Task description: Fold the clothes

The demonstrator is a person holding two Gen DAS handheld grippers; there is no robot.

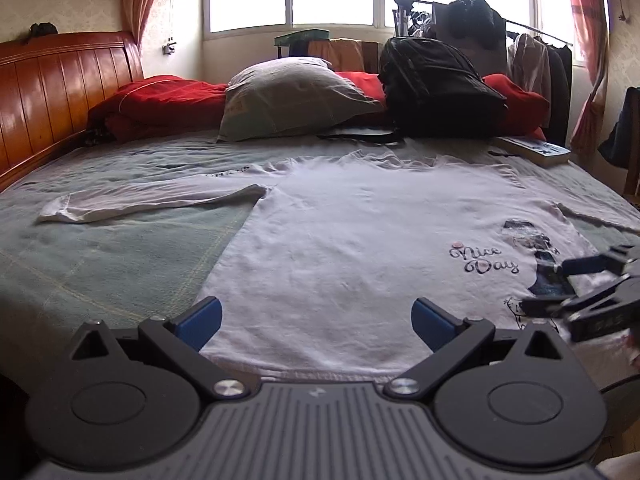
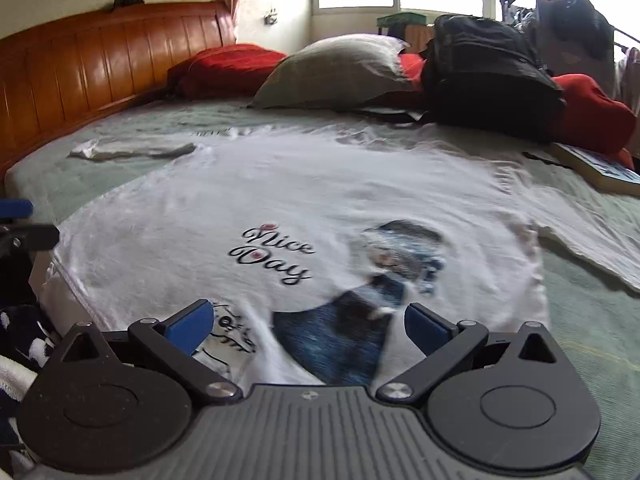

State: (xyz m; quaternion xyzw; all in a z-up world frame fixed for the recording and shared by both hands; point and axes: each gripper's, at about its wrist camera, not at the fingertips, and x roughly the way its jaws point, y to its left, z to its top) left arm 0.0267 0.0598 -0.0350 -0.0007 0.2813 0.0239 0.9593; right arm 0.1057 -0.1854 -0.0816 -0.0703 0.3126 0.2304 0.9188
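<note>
1. Shirt (image 1: 352, 240) lies flat, print up, on the bed (image 1: 100, 264), spread ready for folding; one sleeve (image 1: 152, 200) extends toward 9 o'clock.
2. Left gripper (image 1: 316, 320) is at the hem, jaws wide apart, empty.
3. Right gripper (image 2: 308, 322) is over the print, jaws likewise spread, empty.
4. Judgement: both poised to pinch the hem; backpack (image 1: 436, 84) at 12 o'clock limits the space.

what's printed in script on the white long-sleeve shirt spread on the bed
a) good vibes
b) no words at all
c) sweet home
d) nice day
d: black cursive lettering on the white long-sleeve shirt reads "Nice Day", beside a blue printed figure, in both wrist views.
</note>
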